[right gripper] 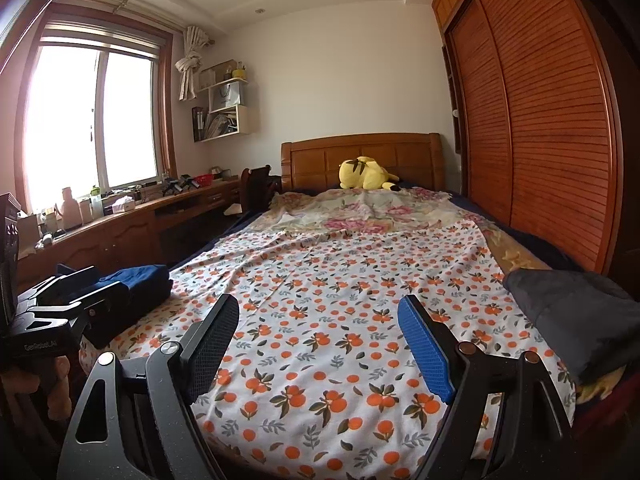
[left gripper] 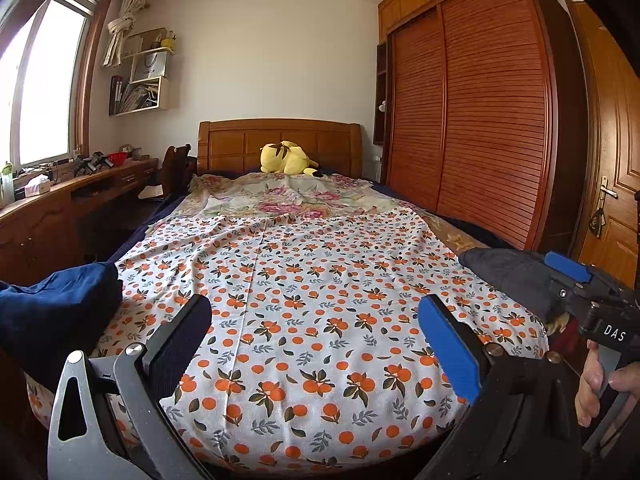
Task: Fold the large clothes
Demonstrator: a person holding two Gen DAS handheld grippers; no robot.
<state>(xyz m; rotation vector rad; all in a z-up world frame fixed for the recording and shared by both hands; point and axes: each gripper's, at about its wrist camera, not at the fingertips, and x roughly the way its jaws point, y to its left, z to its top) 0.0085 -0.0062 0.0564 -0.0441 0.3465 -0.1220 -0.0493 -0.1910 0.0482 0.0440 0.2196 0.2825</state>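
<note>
My left fingers [left gripper: 316, 344] and right fingers [right gripper: 320, 344] gape wide, gripping nothing, above the bed's foot edge. A folded navy garment [left gripper: 60, 304] lies at the near left corner, a dark grey garment [right gripper: 576, 312] at the near right. The orange-print sheet [left gripper: 304, 272] spreads beyond, towards the headboard [left gripper: 280, 140].

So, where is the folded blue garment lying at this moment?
The folded blue garment lies on the left edge of the bed, on the orange-print sheet, near the wooden desk. In the left wrist view it sits at far left.
</note>
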